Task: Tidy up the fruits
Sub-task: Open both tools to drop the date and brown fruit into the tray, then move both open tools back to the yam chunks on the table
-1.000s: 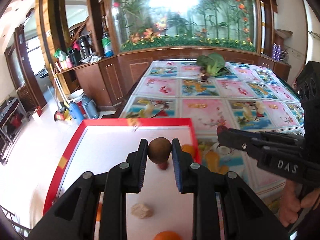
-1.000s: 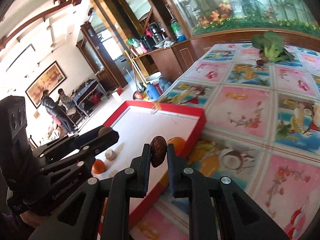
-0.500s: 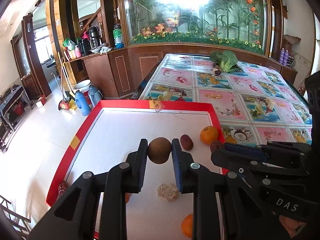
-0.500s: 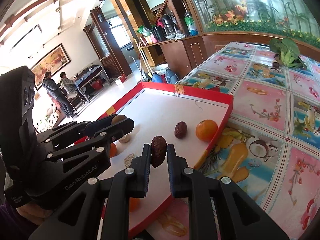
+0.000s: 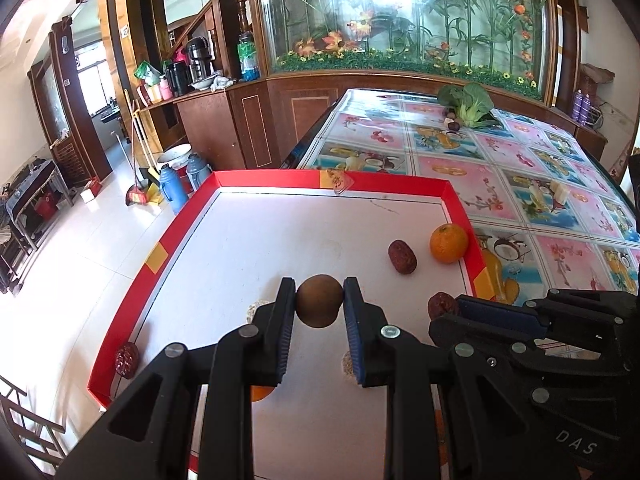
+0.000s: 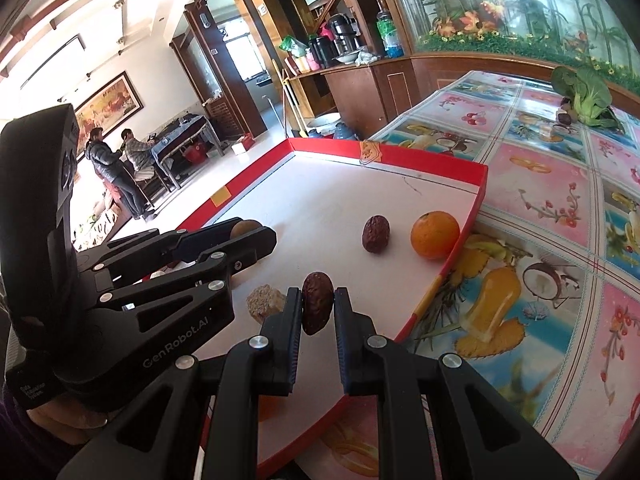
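Note:
My left gripper [image 5: 319,300] is shut on a round brown fruit [image 5: 319,300] above the white floor of the red-rimmed tray [image 5: 272,178]. My right gripper [image 6: 317,304] is shut on a dark red date [image 6: 317,304] over the tray's [image 6: 400,158] right part. On the tray lie another date [image 5: 402,256] and an orange [image 5: 449,243] near the right rim; they also show in the right wrist view as the date [image 6: 375,234] and the orange [image 6: 435,235]. A third date [image 5: 127,360] lies at the left rim. A beige crumbly piece [image 6: 262,302] lies beneath the grippers.
The tray sits at the near corner of a table with a fruit-print cloth [image 5: 500,168]. A leafy green vegetable [image 5: 468,104] with small dark fruits lies at the far end. The floor drops off left of the tray. Two people stand far left [image 6: 116,160].
Both grippers have moved back and up over the tray with their fruits still held. More of the tray floor and the left-rim date have come into view.

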`<act>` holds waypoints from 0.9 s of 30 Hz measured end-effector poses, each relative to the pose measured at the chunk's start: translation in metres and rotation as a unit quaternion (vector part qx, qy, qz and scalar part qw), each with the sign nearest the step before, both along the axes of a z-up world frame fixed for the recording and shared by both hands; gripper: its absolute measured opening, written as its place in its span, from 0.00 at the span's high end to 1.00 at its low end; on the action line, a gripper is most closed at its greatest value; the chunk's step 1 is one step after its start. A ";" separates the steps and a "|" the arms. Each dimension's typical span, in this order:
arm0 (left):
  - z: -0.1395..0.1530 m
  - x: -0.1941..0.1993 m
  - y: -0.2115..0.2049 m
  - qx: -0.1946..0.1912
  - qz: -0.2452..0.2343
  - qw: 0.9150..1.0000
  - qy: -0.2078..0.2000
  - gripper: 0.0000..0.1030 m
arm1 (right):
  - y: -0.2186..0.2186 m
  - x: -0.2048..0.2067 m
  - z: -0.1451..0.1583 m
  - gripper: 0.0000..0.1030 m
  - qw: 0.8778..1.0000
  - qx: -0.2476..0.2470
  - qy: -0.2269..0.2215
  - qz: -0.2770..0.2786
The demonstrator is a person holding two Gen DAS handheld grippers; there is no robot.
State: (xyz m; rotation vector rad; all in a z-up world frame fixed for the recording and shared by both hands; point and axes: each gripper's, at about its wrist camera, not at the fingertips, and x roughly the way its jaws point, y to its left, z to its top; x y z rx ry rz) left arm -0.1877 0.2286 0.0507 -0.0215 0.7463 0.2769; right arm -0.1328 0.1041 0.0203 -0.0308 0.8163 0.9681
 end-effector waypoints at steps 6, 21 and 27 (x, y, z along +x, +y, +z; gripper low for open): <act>-0.007 0.001 0.005 -0.003 0.005 1.000 0.008 0.75 | 0.002 -0.005 0.000 0.84 1.000 -0.008 -0.002 0.012; -0.007 0.001 0.007 0.010 0.032 0.999 0.013 0.34 | -0.053 0.028 0.017 0.70 0.998 0.025 -0.011 -0.063; -0.006 0.007 -0.012 0.019 0.013 1.000 0.019 0.31 | -0.119 0.069 0.017 0.64 0.985 0.007 -0.032 -0.171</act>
